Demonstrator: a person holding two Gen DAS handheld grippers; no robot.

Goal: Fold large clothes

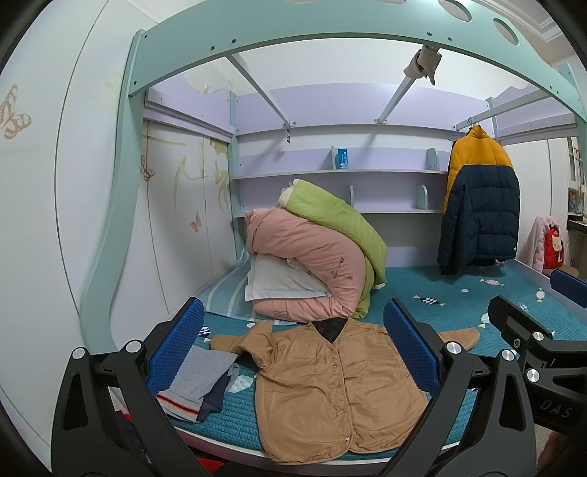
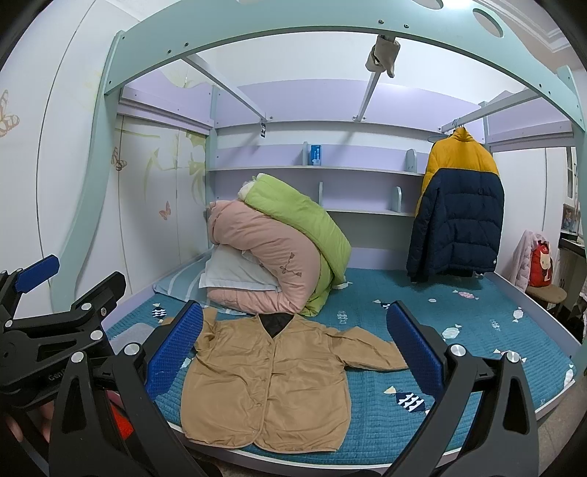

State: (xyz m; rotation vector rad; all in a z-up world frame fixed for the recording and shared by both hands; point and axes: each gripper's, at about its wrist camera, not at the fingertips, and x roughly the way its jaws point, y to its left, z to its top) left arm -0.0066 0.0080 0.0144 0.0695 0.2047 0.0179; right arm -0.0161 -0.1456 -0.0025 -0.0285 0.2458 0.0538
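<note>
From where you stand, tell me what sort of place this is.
Most likely a child's bedroom: a bunk bed frame over a teal mattress, rolled quilts, and butterfly-decorated wardrobe doors.

Rolled pink quilt [image 1: 304,271], green quilt [image 1: 337,224], hanging puffer jacket [image 1: 480,205], shelves [image 1: 330,170]

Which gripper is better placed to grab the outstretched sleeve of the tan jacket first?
The right gripper, probably. The tan jacket lies flat on the bed, its outstretched sleeve reaching toward that gripper's side. The left gripper sits nearer the folded grey clothes. Both jaws are open.
</note>
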